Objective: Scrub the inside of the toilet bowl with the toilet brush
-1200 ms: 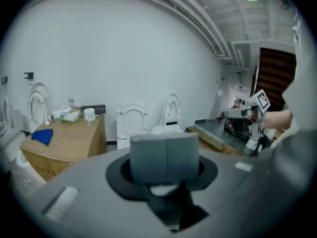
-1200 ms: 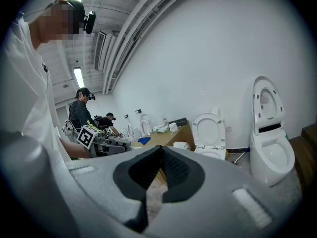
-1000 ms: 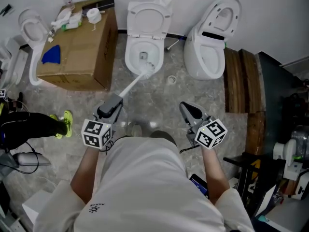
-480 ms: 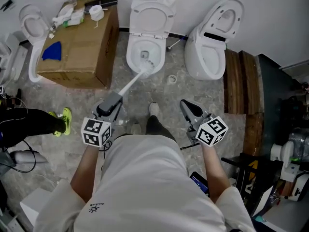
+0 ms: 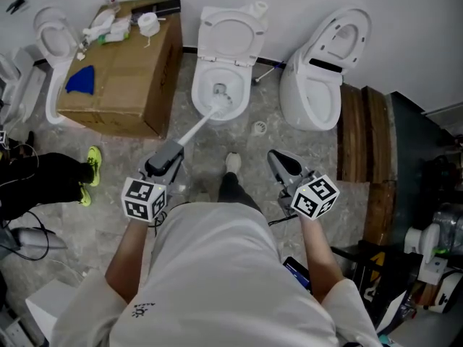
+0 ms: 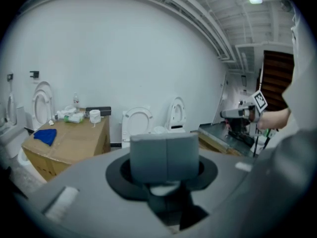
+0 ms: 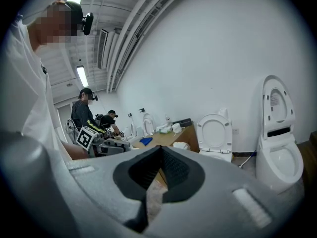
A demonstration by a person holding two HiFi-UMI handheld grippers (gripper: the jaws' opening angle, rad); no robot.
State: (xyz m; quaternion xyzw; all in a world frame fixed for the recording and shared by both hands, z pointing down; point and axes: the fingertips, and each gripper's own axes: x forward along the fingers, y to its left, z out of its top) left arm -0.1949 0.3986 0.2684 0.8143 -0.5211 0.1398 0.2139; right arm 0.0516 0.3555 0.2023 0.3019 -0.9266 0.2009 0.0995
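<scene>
Left claw (image 5: 162,165): clamped shut on the grey handle end of the toilet brush (image 5: 195,126), lower left of centre in the head view; showed the grey handle block filling the gap between the jaws in the left gripper view.
Right claw (image 5: 283,166): closed on nothing, jaws pressed together; hung lower right of centre, well apart from the brush.
Toilet bowl (image 5: 205,91): stood at upper centre with the lid up, between a cardboard box (image 5: 116,85) at upper left and a second toilet (image 5: 309,100) at upper right.
Brush head (image 5: 221,101): sat down inside the bowl, near the lower part of its wall.
Key relation: lay up and to the right of the left claw, joined to it by the brush's long axis on a diagonal from lower left to upper centre; reached by the left hand alone.
Step judged: scrubbing under way; probably called next for short pushes along that diagonal, or a sweep of the head round the wall.
</scene>
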